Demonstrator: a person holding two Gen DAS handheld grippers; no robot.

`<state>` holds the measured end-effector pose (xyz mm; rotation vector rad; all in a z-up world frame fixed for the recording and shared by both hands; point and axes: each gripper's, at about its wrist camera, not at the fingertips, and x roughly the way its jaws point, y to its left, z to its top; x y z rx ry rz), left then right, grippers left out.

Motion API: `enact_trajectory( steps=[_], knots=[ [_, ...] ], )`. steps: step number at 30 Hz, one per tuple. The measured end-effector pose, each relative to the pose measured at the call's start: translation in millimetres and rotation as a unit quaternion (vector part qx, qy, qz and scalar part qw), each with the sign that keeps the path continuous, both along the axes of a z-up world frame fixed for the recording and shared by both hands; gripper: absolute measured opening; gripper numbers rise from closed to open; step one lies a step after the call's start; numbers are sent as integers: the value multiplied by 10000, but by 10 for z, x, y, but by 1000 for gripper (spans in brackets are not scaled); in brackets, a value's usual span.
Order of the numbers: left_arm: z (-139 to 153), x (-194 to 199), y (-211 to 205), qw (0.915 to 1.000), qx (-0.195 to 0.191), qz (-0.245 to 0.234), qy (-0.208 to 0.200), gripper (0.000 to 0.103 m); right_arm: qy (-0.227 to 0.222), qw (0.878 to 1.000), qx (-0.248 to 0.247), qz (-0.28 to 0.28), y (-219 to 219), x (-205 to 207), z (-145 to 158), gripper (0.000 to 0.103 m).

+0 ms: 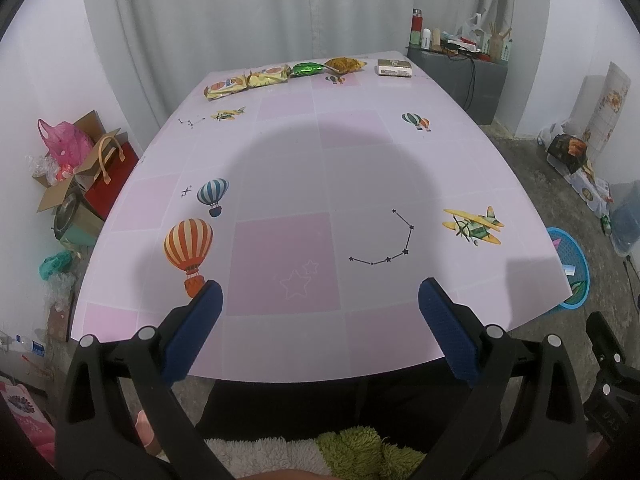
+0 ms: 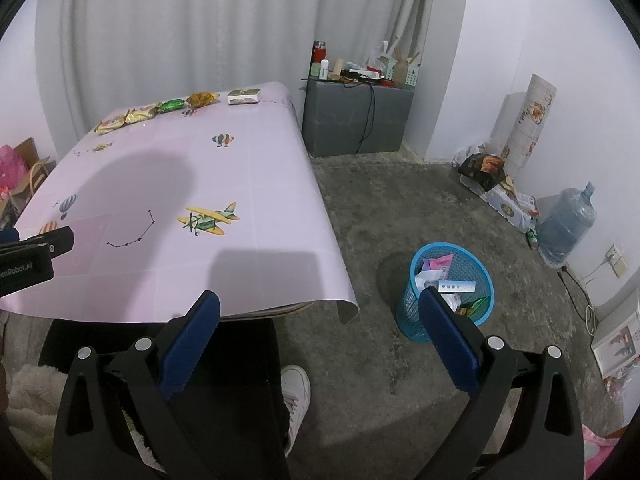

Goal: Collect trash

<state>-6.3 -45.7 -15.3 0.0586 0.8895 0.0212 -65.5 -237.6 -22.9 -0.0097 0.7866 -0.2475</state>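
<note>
Way past my left tongs (image 1: 320, 316) | snack wrappers (image 1: 280, 74) are sitting at table's (image 1: 280, 168) far edge | both tongs (image 2: 320, 328) are gaping, empty | blue bin (image 2: 452, 288) is waiting just beyond right one

Both grippers, left gripper (image 1: 320, 320) and right gripper (image 2: 320, 328), are showing black frames, silver screws, ribbed blue pads; person is wearing white sneaker (image 2: 296, 396).

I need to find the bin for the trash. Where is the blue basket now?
The blue basket stands on the floor off the table's right near corner, seen beyond the right tool; the left wrist view shows it at the right edge.
</note>
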Motion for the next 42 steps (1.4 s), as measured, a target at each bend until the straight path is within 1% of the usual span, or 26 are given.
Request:
enact_trajectory(
  steps=[42],
  knots=[
    [-19, 0, 2, 10000, 2, -9, 22, 94, -8, 10000, 2, -14, 24, 17, 2, 97]
  ],
)
